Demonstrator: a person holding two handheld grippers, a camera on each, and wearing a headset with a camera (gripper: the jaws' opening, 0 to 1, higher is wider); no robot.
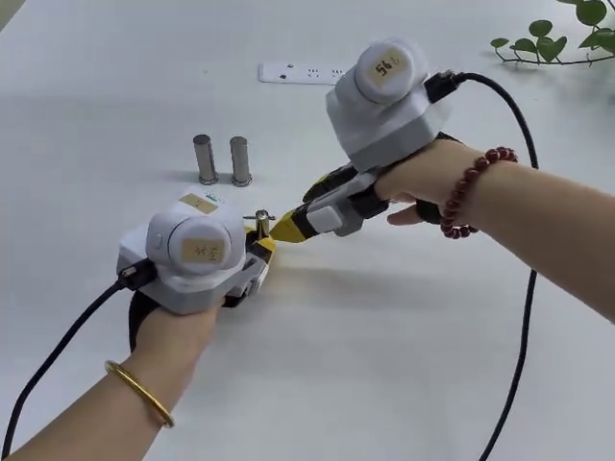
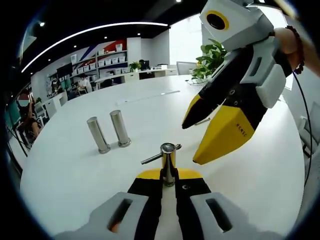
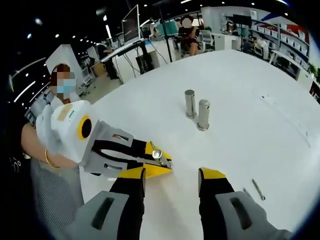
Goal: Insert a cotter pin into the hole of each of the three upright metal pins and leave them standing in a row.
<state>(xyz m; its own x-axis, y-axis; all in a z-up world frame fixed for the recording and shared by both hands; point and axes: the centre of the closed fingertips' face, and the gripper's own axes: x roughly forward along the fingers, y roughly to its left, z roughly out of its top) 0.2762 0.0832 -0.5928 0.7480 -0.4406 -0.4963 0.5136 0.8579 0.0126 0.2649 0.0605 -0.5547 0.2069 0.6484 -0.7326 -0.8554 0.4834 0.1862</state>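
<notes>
My left gripper [image 2: 168,176] is shut on the base of an upright metal pin [image 2: 168,159]. A cotter pin [image 2: 151,158] sticks out sideways through the hole near the pin's top. My right gripper [image 3: 170,176] is open, its yellow tips just right of that pin [image 1: 261,224] and holding nothing. In the head view the left gripper [image 1: 259,244] comes in from the lower left and the right gripper [image 1: 286,229] from the upper right. Two more metal pins [image 1: 206,158] [image 1: 240,160] stand side by side behind them, with no cotter pin visible in either.
A loose cotter pin [image 3: 258,189] lies on the white table [image 1: 384,365] to the right of my right gripper. A white power strip [image 1: 303,72] lies at the far edge, and a plant [image 1: 562,38] sits at the far right. Cables trail from both grippers.
</notes>
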